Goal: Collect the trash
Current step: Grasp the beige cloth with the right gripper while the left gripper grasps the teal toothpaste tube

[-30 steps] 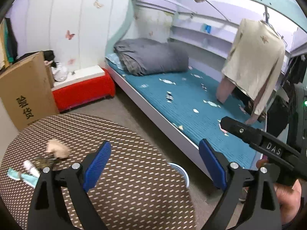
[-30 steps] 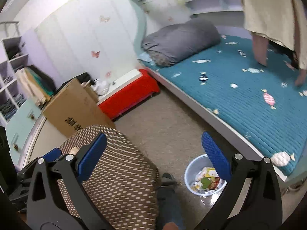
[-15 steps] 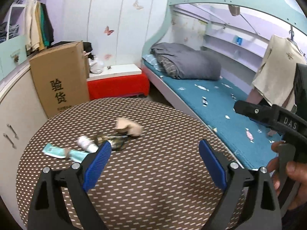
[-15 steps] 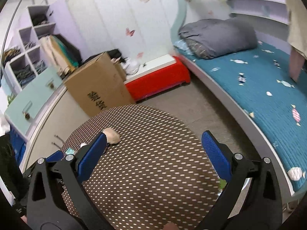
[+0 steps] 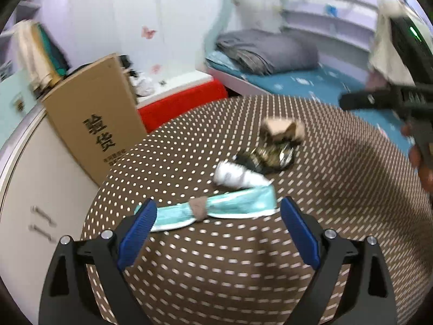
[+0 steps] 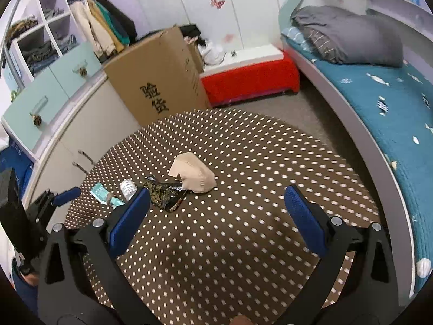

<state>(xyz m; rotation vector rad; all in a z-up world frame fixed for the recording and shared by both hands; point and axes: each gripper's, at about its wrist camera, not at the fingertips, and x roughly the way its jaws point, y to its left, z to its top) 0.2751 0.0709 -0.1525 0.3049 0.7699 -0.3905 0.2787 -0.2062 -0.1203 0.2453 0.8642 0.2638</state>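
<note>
- Fingers of both tools spread wide, nothing between them: left gripper [image 5: 216,233] over the near part of the table, right gripper [image 6: 216,216] likewise; blue pads bare on each.
- Round table [image 6: 257,243], brown cloth with pale dots, fills the lower half of both views; its near edge is cut off by the frame and the gripper bodies.
- Cardboard box [image 6: 159,78] with black printed characters stands beside the table, against the cabinet; sharp in the right wrist view, smeared in the left.
- Bed [image 6: 379,94] with teal cover and folded grey quilt [image 6: 349,35]: the right view shows a long run of it, the left only a blurred corner.
- Trash lies in a loose cluster on the table, left of centre in the right view.
- Beige crumpled paper [image 6: 193,173], farthest of the cluster.
- Teal wrapper strip [image 5: 216,208], just ahead of the left gripper's tips; in the right view it is partly hidden behind that tool's left finger.
- Dark patterned wrapper [image 6: 165,192], touching the beige paper; its print is unreadable in both views.
- Small white bottle [image 6: 128,187], between the teal strip and dark wrapper; label illegible.
- Left view is motion-blurred throughout; it alone shows the right tool's body and part of a hand at its right edge.
</note>
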